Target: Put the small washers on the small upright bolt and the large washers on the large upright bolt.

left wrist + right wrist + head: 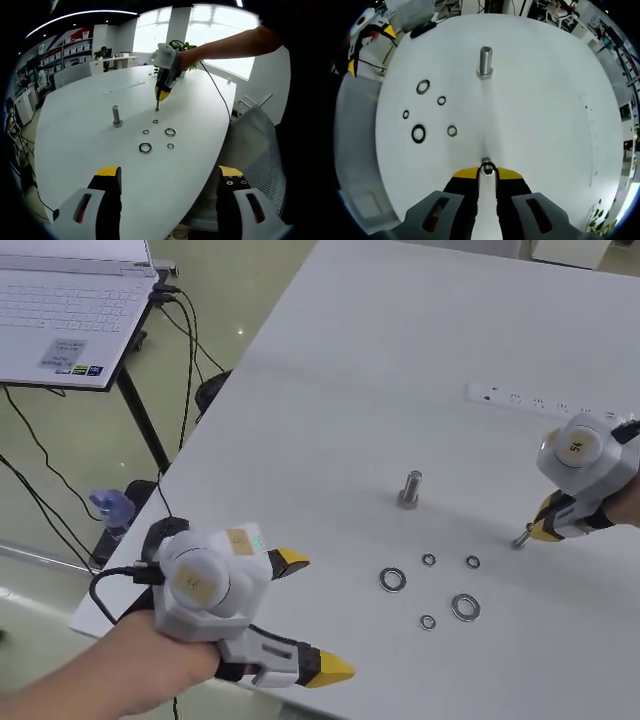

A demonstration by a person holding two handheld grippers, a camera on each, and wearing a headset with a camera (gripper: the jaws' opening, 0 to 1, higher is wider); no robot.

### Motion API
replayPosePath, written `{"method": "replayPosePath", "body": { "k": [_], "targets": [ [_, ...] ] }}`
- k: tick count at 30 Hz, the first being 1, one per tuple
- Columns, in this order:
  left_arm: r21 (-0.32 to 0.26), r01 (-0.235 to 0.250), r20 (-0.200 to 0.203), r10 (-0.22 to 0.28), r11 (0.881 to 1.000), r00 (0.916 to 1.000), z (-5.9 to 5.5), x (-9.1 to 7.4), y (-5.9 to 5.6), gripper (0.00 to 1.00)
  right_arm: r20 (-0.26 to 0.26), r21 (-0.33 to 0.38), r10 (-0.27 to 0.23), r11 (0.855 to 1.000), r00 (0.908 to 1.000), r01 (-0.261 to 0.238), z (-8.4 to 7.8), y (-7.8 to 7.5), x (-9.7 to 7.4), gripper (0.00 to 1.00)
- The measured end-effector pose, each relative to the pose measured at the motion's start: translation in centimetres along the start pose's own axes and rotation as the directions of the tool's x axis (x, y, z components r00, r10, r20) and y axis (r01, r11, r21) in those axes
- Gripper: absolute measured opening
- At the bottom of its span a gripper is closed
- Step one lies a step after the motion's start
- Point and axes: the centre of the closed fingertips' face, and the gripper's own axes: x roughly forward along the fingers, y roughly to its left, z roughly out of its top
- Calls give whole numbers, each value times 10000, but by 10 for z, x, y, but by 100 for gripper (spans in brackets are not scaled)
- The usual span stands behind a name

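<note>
**Right claw clamped on the small bolt, washers loose on the table**

My right gripper [487,175] is clenched on the small bolt [487,169], a thin metal pin. In the head view its lower end meets the table [330,360]. My left gripper [312,615] hangs over the near edge, its yellow-tipped jaws spread wide and holding nothing.

The large bolt [410,490] stands upright on its hex head, dull steel with a threaded shank. Near it lie two large washers [392,580] and three small washers [428,560], shiny flat rings, all apart from one another.

The table is matte white with a rounded edge. A white power strip [530,400] lies farther back. A white laptop [70,300] sits on a side stand, its stickers too small to read. The left gripper view shows bright windows [200,25] and a grey mesh chair [255,145].
</note>
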Motion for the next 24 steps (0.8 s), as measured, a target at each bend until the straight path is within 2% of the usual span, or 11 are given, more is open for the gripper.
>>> {"method": "replayPosePath", "body": {
  "k": [24],
  "targets": [
    [-163, 63, -205, -67, 9998, 9998, -6, 0, -5, 75, -261, 71, 188, 9998, 9995, -186, -9, 6, 27, 12]
  ]
}}
